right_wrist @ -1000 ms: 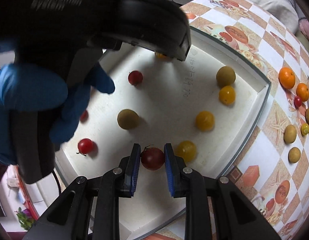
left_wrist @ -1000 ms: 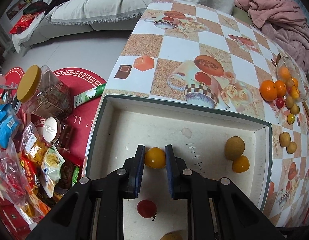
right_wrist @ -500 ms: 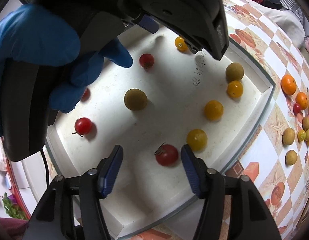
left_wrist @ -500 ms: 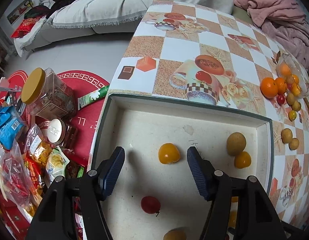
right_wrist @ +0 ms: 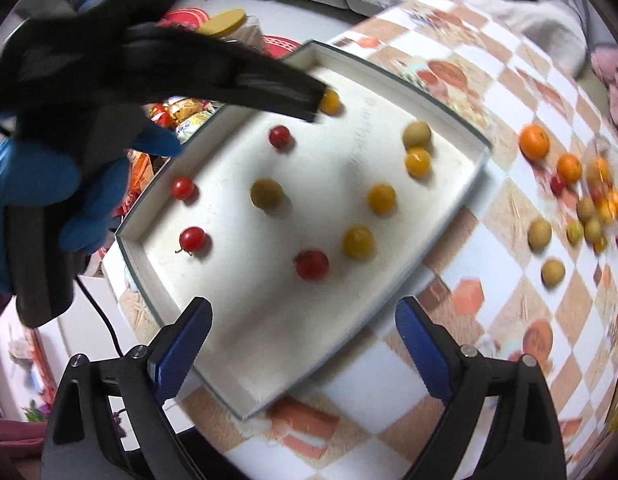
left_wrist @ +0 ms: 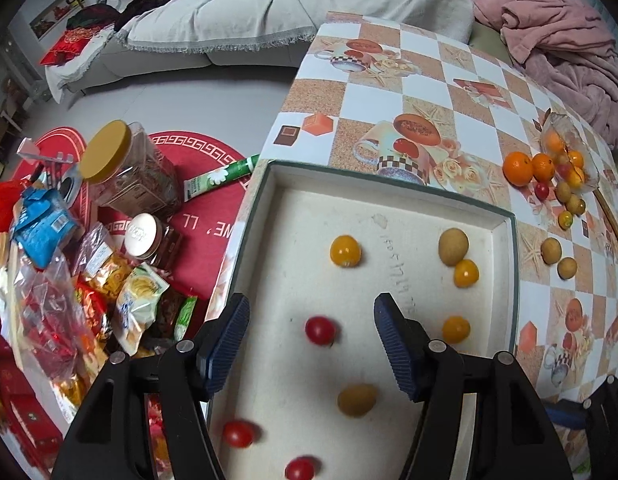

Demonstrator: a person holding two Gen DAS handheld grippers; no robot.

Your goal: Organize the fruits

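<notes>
A shallow white tray point(left_wrist: 397, 196) point(right_wrist: 473, 168) on the checked table holds several small fruits: a yellow tomato point(left_wrist: 345, 251), red cherry tomatoes point(left_wrist: 320, 330) point(right_wrist: 311, 265), brown-green longans point(left_wrist: 453, 246) point(right_wrist: 266, 193). My left gripper point(left_wrist: 311, 344) is open and empty above the tray's near half. My right gripper point(right_wrist: 303, 344) is open and empty, raised over the tray's near edge. More fruit lies loose on the table by a clear bag point(left_wrist: 565, 160), among it an orange point(right_wrist: 533, 142). The left gripper's body and a blue-gloved hand point(right_wrist: 49, 184) show in the right wrist view.
Snack packets point(left_wrist: 137, 312) and jars point(left_wrist: 125, 168) lie on a red rug on the floor left of the table. A grey sofa point(left_wrist: 237, 16) stands behind. A pink blanket point(left_wrist: 561, 36) lies past the table's far right edge.
Both grippers opened: the left let go of the yellow tomato, the right let go of a red tomato. Both fruits now lie in the tray. Both grippers have pulled back and up.
</notes>
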